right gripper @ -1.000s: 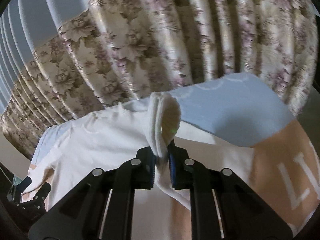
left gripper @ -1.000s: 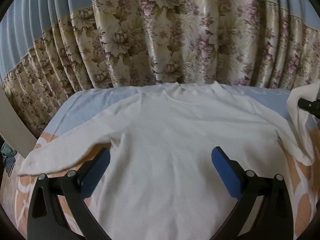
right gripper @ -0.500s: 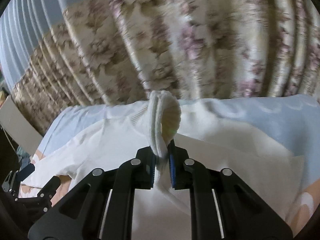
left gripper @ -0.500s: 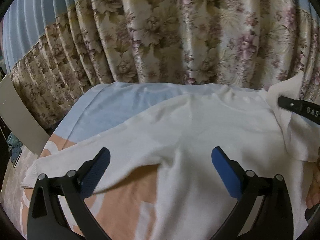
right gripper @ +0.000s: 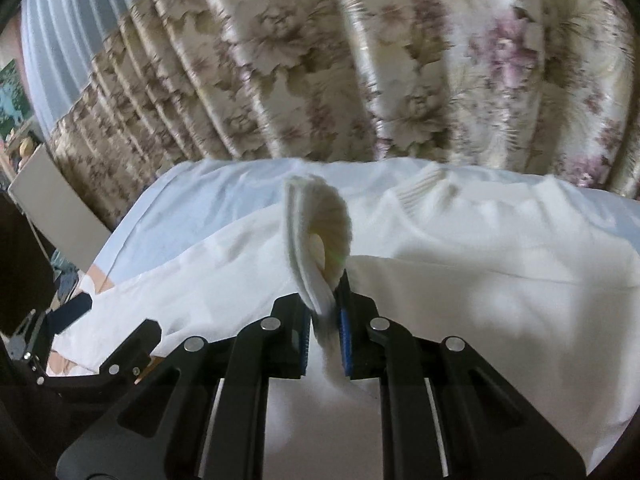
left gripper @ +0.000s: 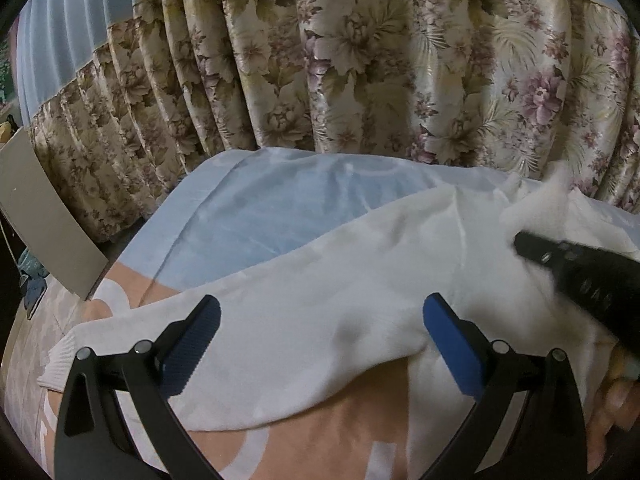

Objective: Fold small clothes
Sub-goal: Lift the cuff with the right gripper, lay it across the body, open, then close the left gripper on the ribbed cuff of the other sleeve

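Right gripper (right gripper: 325, 330) pinches the white sweater's cuff (right gripper: 316, 236).

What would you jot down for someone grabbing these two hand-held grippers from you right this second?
Right gripper: shut on the cuff of the white sweater's right sleeve, lifted and carried over the body.
Left gripper: open, empty, hovering over the left sleeve.
Sweater lies on the blue and peach sheet, collar toward the floral curtain; left sleeve is spread flat, its cuff at the near left.
Done: right sleeve picked up, fold under way.
Left: lay that sleeve across the chest and release, probably fold the left sleeve in next, then fold the body.
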### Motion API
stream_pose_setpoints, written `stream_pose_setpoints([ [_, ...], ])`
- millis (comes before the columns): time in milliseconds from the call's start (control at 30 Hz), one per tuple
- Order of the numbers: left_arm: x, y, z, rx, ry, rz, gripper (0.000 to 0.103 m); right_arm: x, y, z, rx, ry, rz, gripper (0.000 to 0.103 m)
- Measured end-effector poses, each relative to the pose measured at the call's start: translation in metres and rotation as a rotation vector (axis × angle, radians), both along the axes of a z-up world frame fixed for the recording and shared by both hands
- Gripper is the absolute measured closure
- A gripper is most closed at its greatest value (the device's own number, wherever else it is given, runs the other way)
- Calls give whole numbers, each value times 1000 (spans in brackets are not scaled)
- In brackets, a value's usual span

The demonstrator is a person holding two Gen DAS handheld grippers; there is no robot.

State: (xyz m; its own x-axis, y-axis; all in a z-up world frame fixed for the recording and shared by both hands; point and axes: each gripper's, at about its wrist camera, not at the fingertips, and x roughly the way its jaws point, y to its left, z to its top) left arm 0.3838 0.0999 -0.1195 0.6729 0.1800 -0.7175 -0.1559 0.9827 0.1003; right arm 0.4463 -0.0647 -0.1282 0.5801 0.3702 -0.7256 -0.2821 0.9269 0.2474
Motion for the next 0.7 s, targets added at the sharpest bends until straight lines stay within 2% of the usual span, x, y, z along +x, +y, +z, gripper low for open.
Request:
stream_pose_setpoints([
  [33, -1, 0, 0, 2, -1, 2, 2, 1, 4, -2, -3, 7, 11, 81],
  [67, -1, 1, 1, 4, -3, 3, 2, 0, 7, -4, -3, 12, 22, 62],
  [100, -2, 0, 2, 3, -4, 0, 2, -3, 7, -3, 0, 12, 22, 48],
  [267, -2, -6, 6, -8, -18, -16, 2, -22, -23, 17, 41, -45, -37, 45],
  [467, 9, -15, 9, -79, -23, -40, 2, -43, -71, 43, 45, -96, -122, 41],
  [600, 31, -32, 3, -74, -1, -68, 2, -55, -101, 51, 38, -113, -161, 39],
  [700, 46, -46, -4, -97, 22, -100, 2, -60, -129, 50, 14, -113, -204, 38],
])
